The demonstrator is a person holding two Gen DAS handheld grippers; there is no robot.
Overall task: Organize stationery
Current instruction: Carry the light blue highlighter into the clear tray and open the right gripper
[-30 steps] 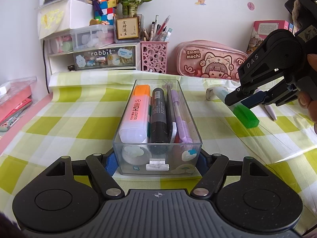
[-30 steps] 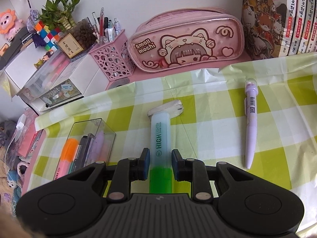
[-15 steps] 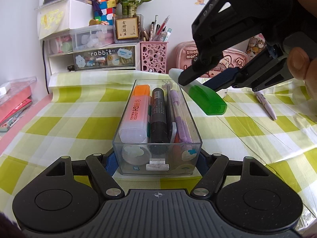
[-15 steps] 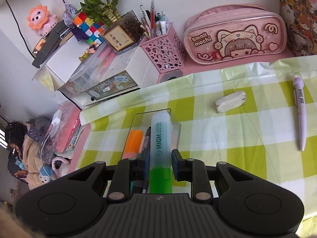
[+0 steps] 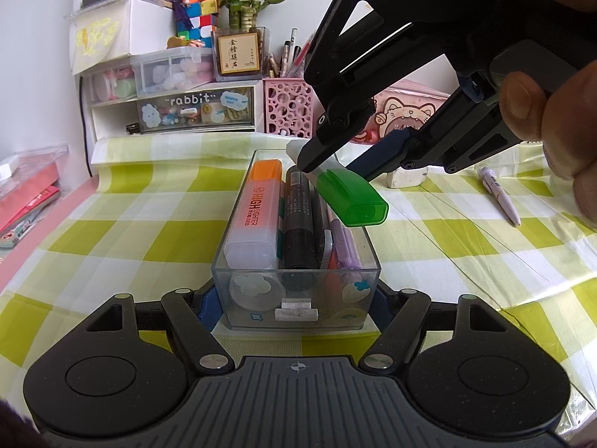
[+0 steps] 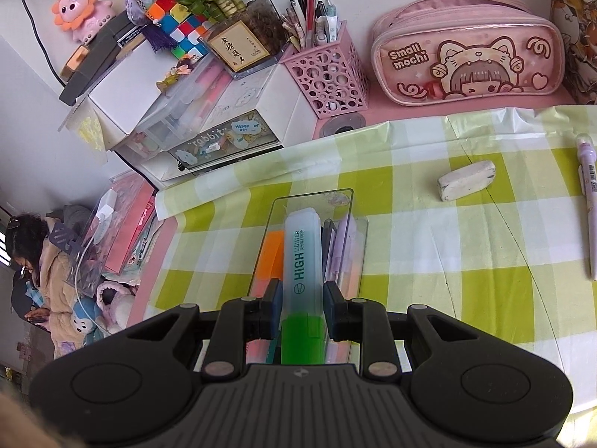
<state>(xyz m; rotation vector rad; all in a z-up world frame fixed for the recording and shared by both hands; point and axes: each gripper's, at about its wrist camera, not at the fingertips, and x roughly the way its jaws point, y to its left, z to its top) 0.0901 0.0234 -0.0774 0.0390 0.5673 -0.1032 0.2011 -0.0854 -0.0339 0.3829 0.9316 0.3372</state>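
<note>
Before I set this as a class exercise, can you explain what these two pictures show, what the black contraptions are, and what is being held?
No robot here: a person holds a pair of black tongs in each hand, and a camera on each looks forward along its fingers. One picture is from the left tongs, which grip the near end of a clear box on a green checked tablecloth. The box already holds an orange highlighter, a black marker and purple pens. The other picture is from the right tongs, which are shut on a green highlighter and hold it above the box, ready to go in. An eraser and a purple pen lie loose on the cloth.
</note>
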